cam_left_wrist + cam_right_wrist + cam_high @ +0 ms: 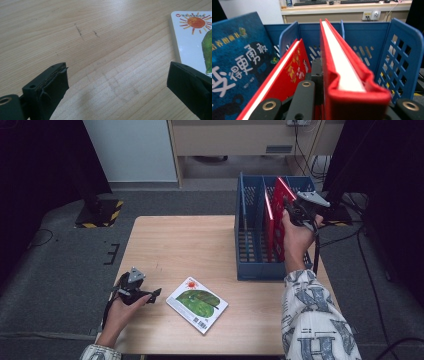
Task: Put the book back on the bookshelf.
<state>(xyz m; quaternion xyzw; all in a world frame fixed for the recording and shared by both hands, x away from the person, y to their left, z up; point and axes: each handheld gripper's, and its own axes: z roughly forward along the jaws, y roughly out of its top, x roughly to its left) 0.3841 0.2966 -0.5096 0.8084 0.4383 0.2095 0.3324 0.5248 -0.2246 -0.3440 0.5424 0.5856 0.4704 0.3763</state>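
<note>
My right gripper [289, 213] is shut on a thick red book [281, 194], which stands on edge in the right part of a blue slotted rack [260, 271]. In the right gripper view that red book [337, 57] runs away from the right gripper [342, 75] with its white page edge up. A thinner red book [294, 65] leans in the slot beside it, also seen from above as a red book [270, 227]. A blue book [234, 57] stands further left. My left gripper [154, 295] rests open near the table's front left.
A white picture book [197, 305] with a green leaf and an orange sun lies flat on the wooden table [190, 245], just right of the left gripper [117, 72]; its corner [190, 37] shows beside the right jaw. The rack's wall [404, 57] is perforated.
</note>
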